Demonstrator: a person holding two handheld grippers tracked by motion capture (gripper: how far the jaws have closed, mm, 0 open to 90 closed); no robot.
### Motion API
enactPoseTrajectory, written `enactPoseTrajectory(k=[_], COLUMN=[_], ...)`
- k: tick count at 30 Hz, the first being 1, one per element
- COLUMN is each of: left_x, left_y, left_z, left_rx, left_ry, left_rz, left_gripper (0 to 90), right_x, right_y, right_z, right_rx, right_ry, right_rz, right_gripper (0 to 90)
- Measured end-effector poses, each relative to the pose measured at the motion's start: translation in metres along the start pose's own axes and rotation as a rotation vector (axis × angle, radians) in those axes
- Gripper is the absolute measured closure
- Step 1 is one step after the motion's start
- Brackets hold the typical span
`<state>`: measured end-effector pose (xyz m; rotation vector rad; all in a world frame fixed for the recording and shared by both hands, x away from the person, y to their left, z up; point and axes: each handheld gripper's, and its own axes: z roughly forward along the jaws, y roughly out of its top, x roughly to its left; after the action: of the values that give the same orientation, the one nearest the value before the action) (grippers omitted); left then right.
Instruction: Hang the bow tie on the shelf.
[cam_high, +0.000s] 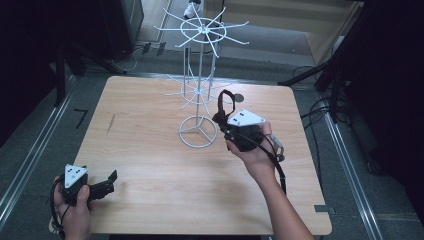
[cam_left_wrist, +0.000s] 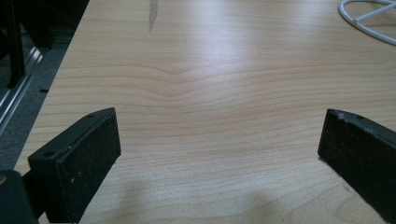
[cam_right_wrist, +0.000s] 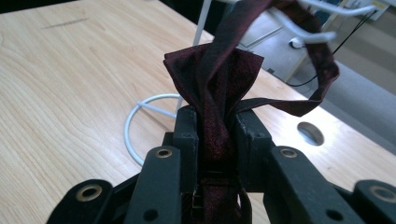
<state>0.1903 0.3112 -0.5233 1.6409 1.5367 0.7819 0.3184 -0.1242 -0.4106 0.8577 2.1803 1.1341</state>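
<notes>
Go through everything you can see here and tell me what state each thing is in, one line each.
Left gripper: jaws wide open, nothing between them, low over the table near its front left corner.
Right gripper: jaws shut on the bow tie, held up beside the rack.
Bow tie: dark red, pinched at its middle, strap looping upward.
Wire rack: white, standing upright on the table, hooks bare.
Table: wooden, with a dark streak near its far left.

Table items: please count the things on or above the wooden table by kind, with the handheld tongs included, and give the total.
White wire hanging rack with round base: 1
Dark maroon fabric bow tie with strap: 1
Black handheld tongs: 2 (left, right)
Total: 4
</notes>
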Motion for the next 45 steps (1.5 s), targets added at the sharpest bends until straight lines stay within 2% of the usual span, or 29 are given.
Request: enactPoseTrajectory(k=[10,19,24,28,34,35,37,38,39,43,45], left_x=[0.000,0.000,0.001,0.001,0.001,0.001,0.001,0.001,0.001,0.001,0.001], left_y=[0.000,0.000,0.000,0.000,0.000,0.000,0.000,0.000,0.000,0.000,0.000], left_z=[0.000,0.000,0.000,0.001,0.001,0.001,0.001,0.001,0.001,0.001,0.001], left_rx=[0.002,0.002,0.004,0.003,0.000,-0.001,-0.001,0.001,0.001,0.002,0.002], left_ry=[-0.004,-0.004,-0.005,-0.005,-0.003,-0.003,-0.003,-0.005,-0.004,-0.001,-0.002], left_rz=[-0.001,-0.002,-0.003,-0.007,-0.009,-0.009,-0.011,-0.009,-0.010,-0.009,-0.009], left_gripper=[0.0,0.0,0.0,0.0,0.0,0.0,0.0,0.0,0.0,0.0,0.0], right_x=[0.005,0.012,0.014,0.014,0.012,0.010,0.009,0.008,0.008,0.007,0.008], right_y=[-0.006,-0.013,-0.018,-0.022,-0.024,-0.024,-0.025,-0.025,-0.025,-0.025,-0.025], right_z=[0.018,0.039,0.052,0.061,0.066,0.066,0.066,0.065,0.065,0.063,0.059], right_rx=[0.018,0.057,0.074,0.087,0.089,0.093,0.095,0.103,0.103,0.131,0.136], right_ry=[0.018,0.048,0.070,0.086,0.117,0.125,0.129,0.142,0.142,0.164,0.147], right_rz=[0.007,0.012,0.047,0.058,0.092,0.103,0.107,0.112,0.112,0.101,0.095], right_gripper=[74.1,74.0,73.9,72.9,63.3,58.8,57.3,52.6,52.6,42.1,36.3])
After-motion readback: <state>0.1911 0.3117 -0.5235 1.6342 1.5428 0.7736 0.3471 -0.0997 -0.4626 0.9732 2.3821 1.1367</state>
